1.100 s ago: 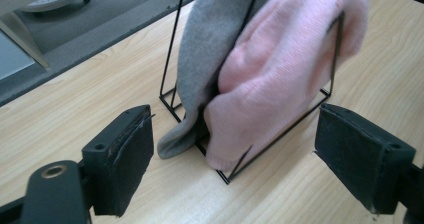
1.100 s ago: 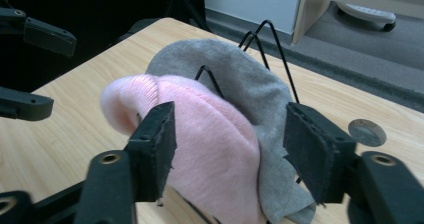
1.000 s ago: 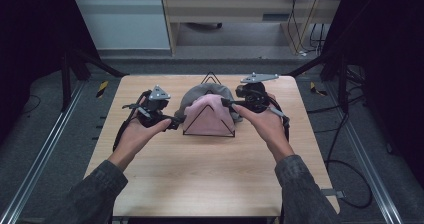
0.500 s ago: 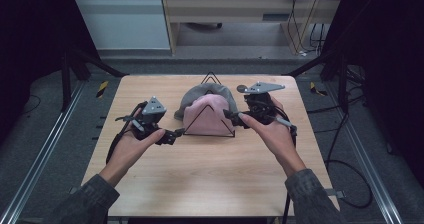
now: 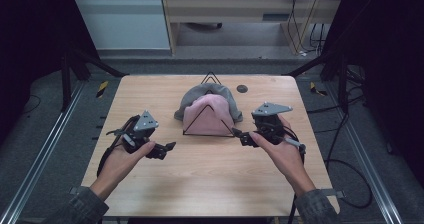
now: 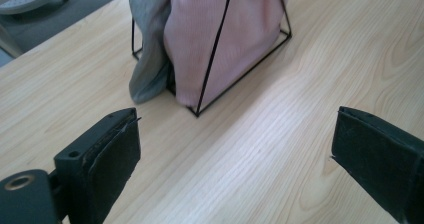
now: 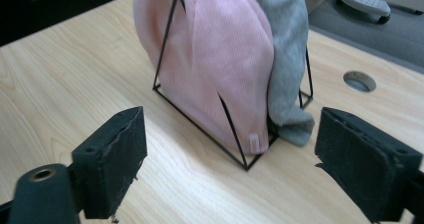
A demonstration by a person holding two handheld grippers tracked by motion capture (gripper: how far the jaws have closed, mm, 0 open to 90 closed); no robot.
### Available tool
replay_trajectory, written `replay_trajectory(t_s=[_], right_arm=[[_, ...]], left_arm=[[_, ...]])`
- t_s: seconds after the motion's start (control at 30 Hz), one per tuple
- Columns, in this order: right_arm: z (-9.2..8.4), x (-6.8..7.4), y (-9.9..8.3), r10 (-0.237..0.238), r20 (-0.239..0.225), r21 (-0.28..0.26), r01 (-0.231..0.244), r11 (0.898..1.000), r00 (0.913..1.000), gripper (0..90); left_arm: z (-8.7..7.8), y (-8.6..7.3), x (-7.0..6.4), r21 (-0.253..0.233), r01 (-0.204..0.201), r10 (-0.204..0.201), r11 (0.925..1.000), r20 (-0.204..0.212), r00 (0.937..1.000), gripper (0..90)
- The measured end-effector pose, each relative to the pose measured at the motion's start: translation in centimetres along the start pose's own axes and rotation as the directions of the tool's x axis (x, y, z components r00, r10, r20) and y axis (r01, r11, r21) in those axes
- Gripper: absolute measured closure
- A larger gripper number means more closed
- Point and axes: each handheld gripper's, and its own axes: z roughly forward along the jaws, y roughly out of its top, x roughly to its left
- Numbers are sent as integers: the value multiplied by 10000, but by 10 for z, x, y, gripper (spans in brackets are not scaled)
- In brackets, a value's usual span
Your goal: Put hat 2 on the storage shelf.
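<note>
A black wire rack stands at the table's far middle. A pink knit hat hangs on its front and a grey hat behind it. My left gripper hovers low over the wood, left of and nearer than the rack, jaws wide and just opening further, nothing between them. My right gripper sits by the rack's front right corner, open and empty, its jaws having just closed a little. In the left gripper view the pink hat and grey hat lie ahead of my left gripper. The right gripper view has the pink hat beyond my right gripper.
A round cable hole lies in the table behind the rack to the right. Bare wood stretches between my forearms. Metal rails run along the floor at both sides, with cables on the right.
Both hands have drawn back from the hats toward the near side and apart, sinking slightly. The grippers, earlier at the rack's sides, now stand off it with wider jaws.
</note>
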Motion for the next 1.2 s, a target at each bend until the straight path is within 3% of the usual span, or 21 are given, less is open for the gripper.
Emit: replay_trajectory(t_s=[0.17, 0.53, 0.67, 0.87, 1.03, 1.2], right_arm=[[1, -5, -21, -138, 244, 270, 132, 9995, 9996, 165], [20, -16, -66, 600, 156, 896, -612, 9941, 9981, 177], [29, -20, -79, 811, 228, 1212, -833, 9891, 9964, 177], [40, -21, -91, 798, 294, 1581, -835, 9839, 9964, 177], [49, -18, -102, 508, 327, 1968, -563, 9788, 9982, 174], [55, -16, -108, 481, 296, 2164, -534, 9748, 9984, 172]], left_arm=[[2, -16, 3, 375, 19, -16, 9993, -70, 10000, 52], [23, -49, 15, 1423, -102, 160, 9898, -392, 9991, 52], [33, -60, 18, 1666, 25, 42, 9860, -396, 9992, 54], [44, -75, 22, 1981, 313, -243, 9797, -381, 9990, 56], [50, -89, 29, 2046, 1035, -1005, 9734, -249, 9946, 56], [54, -99, 32, 2056, 1242, -1175, 9707, -445, 9921, 55]])
